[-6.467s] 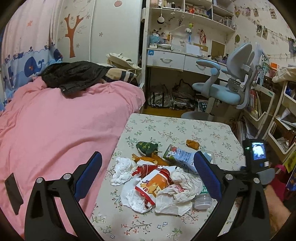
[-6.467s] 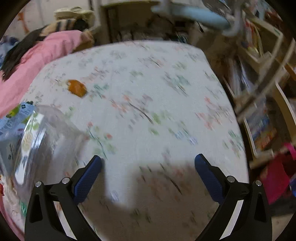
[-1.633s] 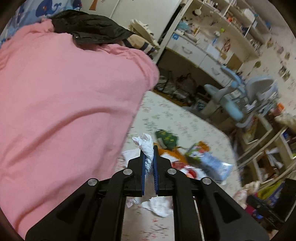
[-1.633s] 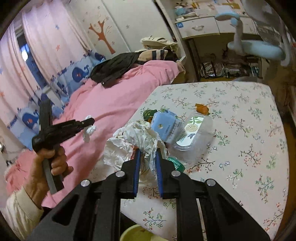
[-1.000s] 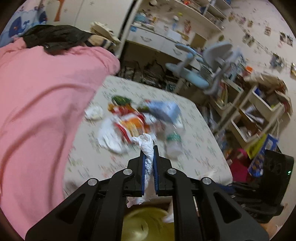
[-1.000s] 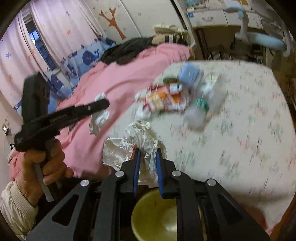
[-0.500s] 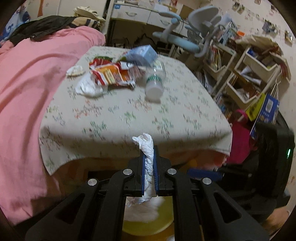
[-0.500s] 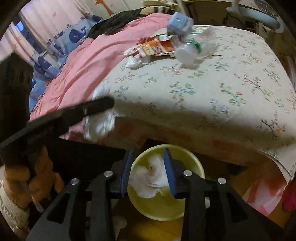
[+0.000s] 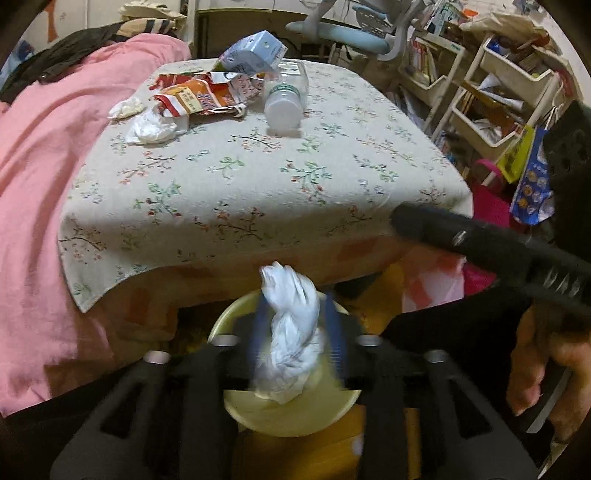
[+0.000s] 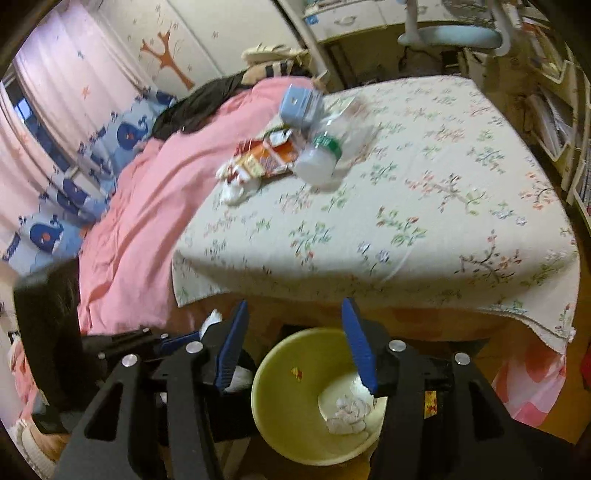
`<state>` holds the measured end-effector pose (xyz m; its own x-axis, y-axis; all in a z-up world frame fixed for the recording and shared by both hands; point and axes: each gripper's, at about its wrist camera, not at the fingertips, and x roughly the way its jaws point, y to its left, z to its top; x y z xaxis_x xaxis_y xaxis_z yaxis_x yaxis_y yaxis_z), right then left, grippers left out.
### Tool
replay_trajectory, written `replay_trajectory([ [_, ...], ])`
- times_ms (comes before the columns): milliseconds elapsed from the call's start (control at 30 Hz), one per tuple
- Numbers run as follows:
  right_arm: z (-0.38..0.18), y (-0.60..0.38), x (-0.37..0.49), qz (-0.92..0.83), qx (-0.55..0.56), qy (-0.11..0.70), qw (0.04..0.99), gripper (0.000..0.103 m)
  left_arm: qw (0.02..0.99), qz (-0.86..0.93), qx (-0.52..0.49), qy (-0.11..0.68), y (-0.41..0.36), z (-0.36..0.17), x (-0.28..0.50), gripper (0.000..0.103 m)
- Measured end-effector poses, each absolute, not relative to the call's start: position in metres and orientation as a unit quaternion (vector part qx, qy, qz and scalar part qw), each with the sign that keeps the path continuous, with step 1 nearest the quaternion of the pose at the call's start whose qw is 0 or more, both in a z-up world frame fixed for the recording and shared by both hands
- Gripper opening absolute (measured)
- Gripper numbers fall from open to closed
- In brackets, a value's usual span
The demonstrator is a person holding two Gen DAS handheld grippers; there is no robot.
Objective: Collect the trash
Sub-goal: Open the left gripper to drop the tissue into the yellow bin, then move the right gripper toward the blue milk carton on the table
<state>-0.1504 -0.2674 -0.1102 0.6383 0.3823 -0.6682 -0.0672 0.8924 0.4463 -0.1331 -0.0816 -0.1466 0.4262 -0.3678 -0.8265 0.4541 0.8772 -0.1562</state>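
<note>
A yellow bin (image 9: 291,417) (image 10: 284,398) stands on the floor below the table's front edge. My left gripper (image 9: 297,328) is open over it, blurred, with a white crumpled tissue (image 9: 290,343) loose between its fingers. My right gripper (image 10: 295,339) is open and empty above the bin, where a crumpled white wad (image 10: 349,411) lies. On the table (image 9: 258,177) remain a red snack wrapper (image 9: 199,98), white tissues (image 9: 149,127), a clear plastic bottle (image 9: 286,92) and a blue carton (image 9: 258,46).
A pink bed (image 9: 40,155) borders the table on the left. Shelves with books and bins (image 9: 491,85) and a blue chair (image 9: 343,31) stand at the right and back. The right gripper's black body (image 9: 498,251) crosses the left wrist view.
The left gripper has opened, and the tissue it held is now loose over the bin. The right gripper has opened wider; its wad lies in the bin.
</note>
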Motion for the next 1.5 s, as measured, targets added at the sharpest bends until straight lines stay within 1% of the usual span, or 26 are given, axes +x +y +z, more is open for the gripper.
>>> replay_trajectory([
  [133,-0.105,-0.273,-0.153,0.114,0.203,0.384,0.894,0.055,0.854,-0.236,0.051,0.46,-0.08,-0.14,-0.134,0.054],
  [367,-0.106,-0.276,-0.152,0.108,0.208,0.379,0.895,0.057,0.873,-0.219,0.049,0.433,-0.075,-0.131,-0.135,0.063],
  [500,-0.105,-0.273,-0.151,0.11,0.204,0.376,0.897,0.061,0.889,-0.205,0.047,0.408,-0.07,-0.123,-0.134,0.07],
  [633,-0.104,-0.273,-0.151,0.108,0.201,0.368,0.901,0.063,0.905,-0.181,0.036,0.383,-0.061,-0.113,-0.129,0.076],
  [800,-0.1,-0.274,-0.152,0.101,0.199,0.354,0.908,0.066,0.92,-0.143,-0.001,0.366,-0.042,-0.102,-0.118,0.078],
  [933,-0.089,-0.271,-0.15,0.1,0.181,0.336,0.919,0.067,0.93,-0.124,-0.01,0.346,-0.034,-0.089,-0.108,0.079],
  [1000,-0.082,-0.269,-0.147,0.102,0.172,0.325,0.924,0.07,0.936,-0.114,-0.01,0.333,-0.03,-0.081,-0.102,0.08],
  [1100,-0.071,-0.267,-0.141,0.106,0.158,0.314,0.93,0.071,0.94,-0.107,-0.01,0.323,-0.027,-0.071,-0.091,0.081],
  [1233,-0.054,-0.258,-0.126,0.118,0.123,0.306,0.937,0.072,0.947,-0.097,-0.004,0.307,-0.021,-0.058,-0.074,0.082],
  [1333,-0.04,-0.25,-0.115,0.125,0.084,0.292,0.945,0.075,0.951,-0.084,-0.011,0.298,-0.013,-0.05,-0.06,0.082],
  [1400,-0.036,-0.25,-0.109,0.125,0.072,0.284,0.948,0.076,0.953,-0.072,-0.017,0.294,-0.007,-0.046,-0.05,0.082],
  [1500,-0.044,-0.254,-0.102,0.118,0.087,0.287,0.947,0.076,0.953,-0.051,-0.031,0.296,0.004,-0.047,-0.036,0.082],
])
